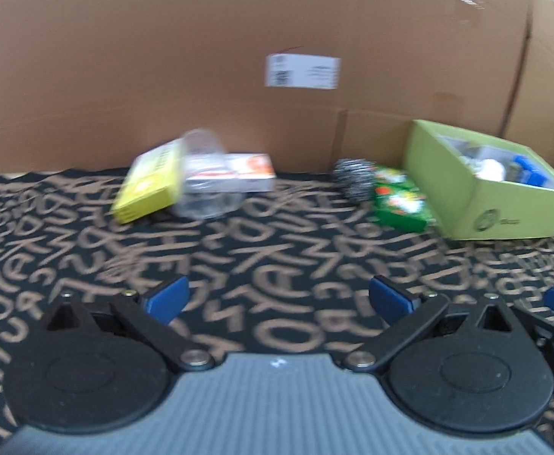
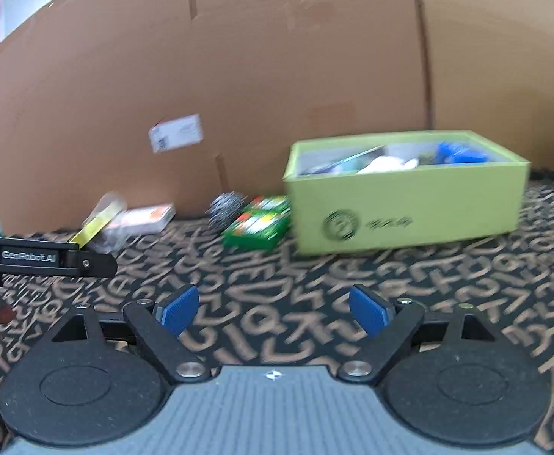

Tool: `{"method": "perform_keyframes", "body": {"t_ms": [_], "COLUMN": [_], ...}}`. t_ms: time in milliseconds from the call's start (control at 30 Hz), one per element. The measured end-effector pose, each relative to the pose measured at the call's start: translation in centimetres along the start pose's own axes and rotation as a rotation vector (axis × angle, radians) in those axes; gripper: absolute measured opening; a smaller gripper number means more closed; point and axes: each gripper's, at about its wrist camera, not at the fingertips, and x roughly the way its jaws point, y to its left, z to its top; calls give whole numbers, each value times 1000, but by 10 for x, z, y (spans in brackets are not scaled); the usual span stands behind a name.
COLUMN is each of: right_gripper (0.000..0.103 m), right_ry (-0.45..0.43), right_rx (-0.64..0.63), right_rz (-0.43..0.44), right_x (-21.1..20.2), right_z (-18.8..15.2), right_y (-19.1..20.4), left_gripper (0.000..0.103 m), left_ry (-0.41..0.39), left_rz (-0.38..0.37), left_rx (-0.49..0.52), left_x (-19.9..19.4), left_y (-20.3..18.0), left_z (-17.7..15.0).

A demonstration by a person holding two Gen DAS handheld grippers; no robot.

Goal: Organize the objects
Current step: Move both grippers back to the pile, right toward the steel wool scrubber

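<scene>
- The green box [image 2: 405,208] sat on the patterned cloth [image 1: 277,250] against the cardboard wall [image 1: 201,57], already filled with small items.
- Just left of it lay a green packet [image 1: 400,204] touching a steel scourer [image 1: 354,178].
- Farther left, a yellow box [image 1: 148,189], clear plastic cup [image 1: 204,178] and white carton [image 1: 250,174] clustered together.
- The left gripper [image 1: 278,299] and right gripper [image 2: 273,309] both hung spread wide, grasping nothing.
</scene>
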Motion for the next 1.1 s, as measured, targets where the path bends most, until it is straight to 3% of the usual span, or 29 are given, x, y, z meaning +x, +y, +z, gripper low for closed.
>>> {"method": "perform_keyframes", "body": {"t_ms": [233, 433, 500, 600, 733, 900, 967, 1100], "right_gripper": [90, 90, 90, 89, 85, 72, 68, 67], "right_ry": [13, 33, 41, 51, 30, 28, 31, 57], "right_rx": [-55, -91, -91, -112, -173, -263, -289, -309], "right_rz": [58, 67, 75, 74, 54, 23, 11, -22], "right_x": [15, 30, 36, 46, 65, 112, 131, 169], "right_z": [9, 12, 13, 16, 25, 48, 57, 68], "right_y": [39, 62, 68, 74, 80, 82, 82, 81], "left_gripper": [103, 102, 89, 79, 78, 78, 70, 68], "left_ry": [-16, -66, -52, 0, 61, 96, 103, 110], "left_rz": [73, 65, 73, 29, -61, -45, -67, -86], "left_rx": [-108, -131, -130, -146, -197, -247, -262, -311], "left_x": [3, 29, 44, 66, 83, 102, 106, 101], "left_y": [56, 69, 66, 64, 59, 59, 62, 68], "left_z": [14, 45, 53, 61, 62, 63, 59, 50]}}
